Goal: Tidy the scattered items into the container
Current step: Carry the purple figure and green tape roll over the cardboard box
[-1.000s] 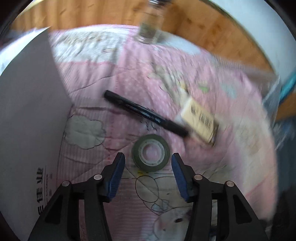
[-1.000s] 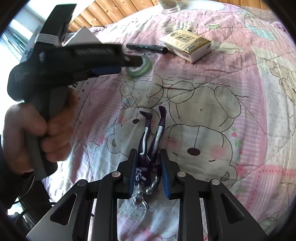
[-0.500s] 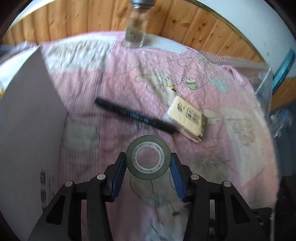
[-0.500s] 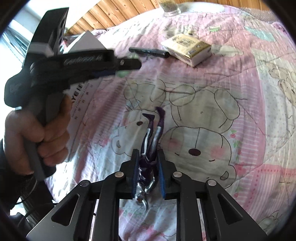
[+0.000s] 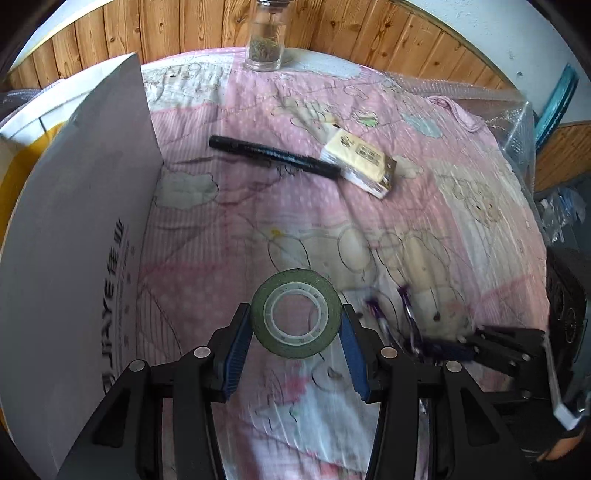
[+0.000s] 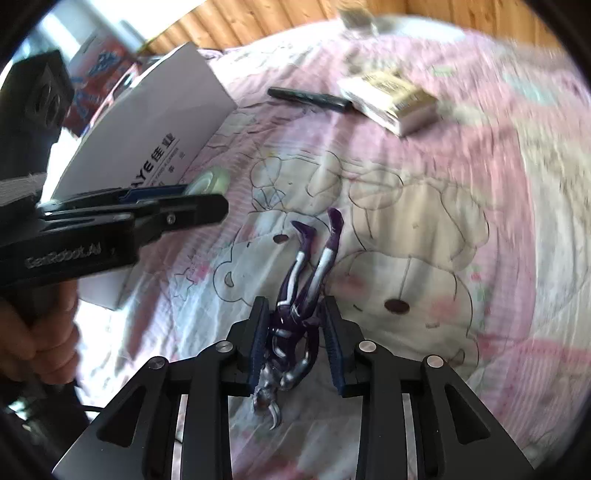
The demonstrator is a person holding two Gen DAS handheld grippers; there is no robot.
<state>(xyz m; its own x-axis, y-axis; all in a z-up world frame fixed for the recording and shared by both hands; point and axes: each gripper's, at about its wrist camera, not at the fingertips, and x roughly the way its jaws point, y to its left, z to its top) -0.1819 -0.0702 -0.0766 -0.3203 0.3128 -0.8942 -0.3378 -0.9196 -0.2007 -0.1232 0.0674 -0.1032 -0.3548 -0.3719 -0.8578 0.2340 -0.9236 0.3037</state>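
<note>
The left hand-held gripper [image 5: 295,334] has its blue pads [image 5: 236,347] pressed against both sides of a green tape roll [image 5: 295,314], jaws about a roll's width apart, the roll standing on edge with its clear core facing the camera. From the right wrist view the same gripper [image 6: 207,195] shows side-on, gripped by a hand [image 6: 37,332], with the pale green roll [image 6: 208,182] at its tip, raised above the quilt [image 6: 461,277].

The right hand-held gripper [image 6: 295,339] is closed narrowly on a purple and silver figure [image 6: 299,314], pads against its torso, legs pointing away from the camera, head hanging toward it. The figure seems lifted off the quilt, though I cannot tell for sure. In the left view this gripper [image 5: 443,347] sits blurred at lower right, with the figure [image 5: 391,317] only a purple smear.

Just left of the roll stands the white box [image 5: 74,258], its printed wall upright and close beside the left jaw. Farther off on the pink cartoon quilt [image 5: 258,206] a black pen [image 5: 273,157] lies, its tip touching a yellow tissue pack [image 5: 360,164]. A glass jar [image 5: 266,40] stands at the quilt's far edge against wooden panelling [image 5: 369,33].
</note>
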